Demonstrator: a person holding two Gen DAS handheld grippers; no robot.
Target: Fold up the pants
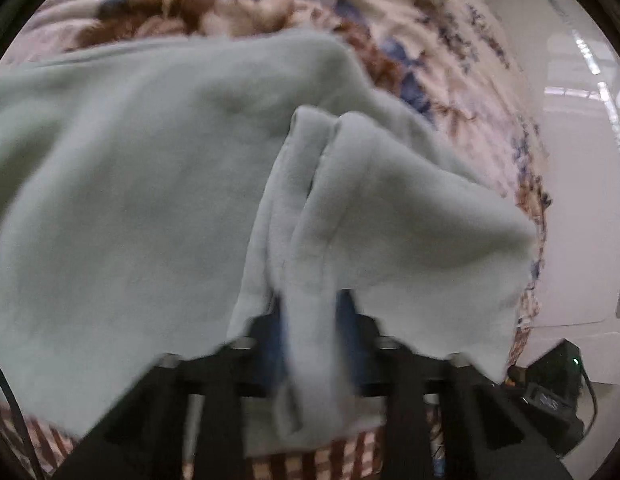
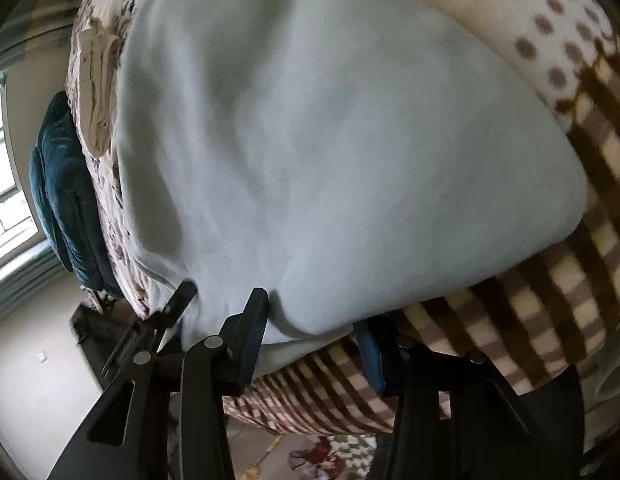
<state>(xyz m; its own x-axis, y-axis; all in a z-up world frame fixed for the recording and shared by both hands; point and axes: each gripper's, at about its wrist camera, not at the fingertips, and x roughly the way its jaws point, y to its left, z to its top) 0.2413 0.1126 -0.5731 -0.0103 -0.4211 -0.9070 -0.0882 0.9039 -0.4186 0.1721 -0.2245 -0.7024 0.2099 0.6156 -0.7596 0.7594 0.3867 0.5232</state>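
Observation:
The pants (image 1: 129, 184) are pale mint-green fleece, spread over a bed. In the left wrist view my left gripper (image 1: 310, 312) is shut on a bunched fold of the pants, which drapes over both fingers and hides their tips. In the right wrist view the pants (image 2: 330, 140) fill most of the frame. My right gripper (image 2: 314, 324) stands wide apart at the pants' near edge, with the cloth lying between and over the fingers (image 2: 251, 328); it does not pinch the cloth.
A floral bedsheet (image 1: 450, 52) lies under the pants. A brown-and-cream checked blanket (image 2: 550, 288) lies beside them. A dark teal cushion (image 2: 65, 200) and a beige folded garment (image 2: 95, 92) sit at the bed's edge. A black box with a cable (image 1: 558, 396) stands on the floor.

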